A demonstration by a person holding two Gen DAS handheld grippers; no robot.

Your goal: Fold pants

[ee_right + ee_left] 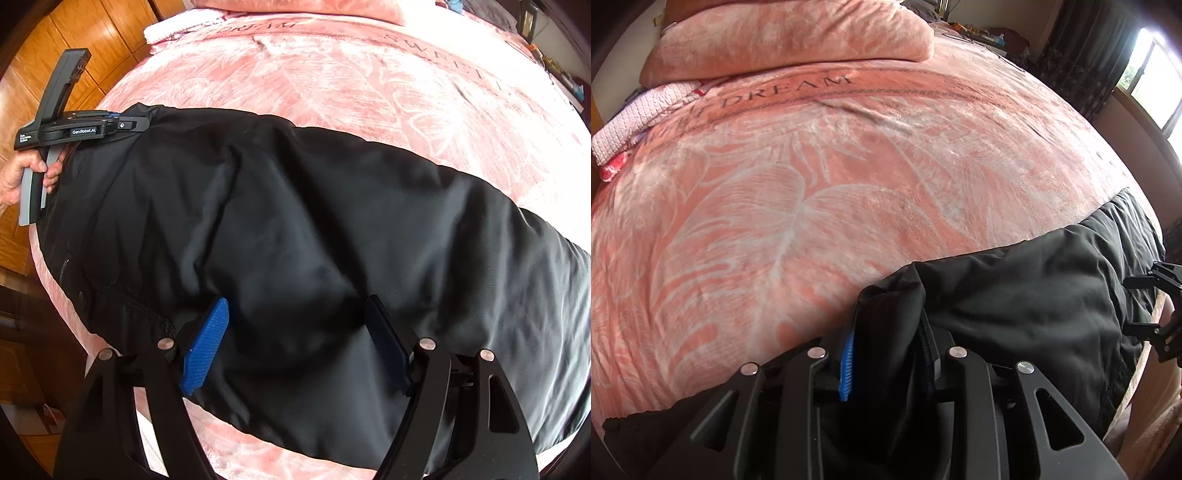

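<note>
Black pants are lying spread across the pink bed. The right claw is standing wide apart over the cloth, its pads resting against it without pinching. At far left, a hand is holding the left claw at the pants' edge.

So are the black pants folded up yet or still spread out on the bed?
Still spread: the black pants lie stretched across the pink blanket, not in a folded stack.

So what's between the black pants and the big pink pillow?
Only bare pink blanket lies between the black pants and the pillow, in the left wrist view.
</note>
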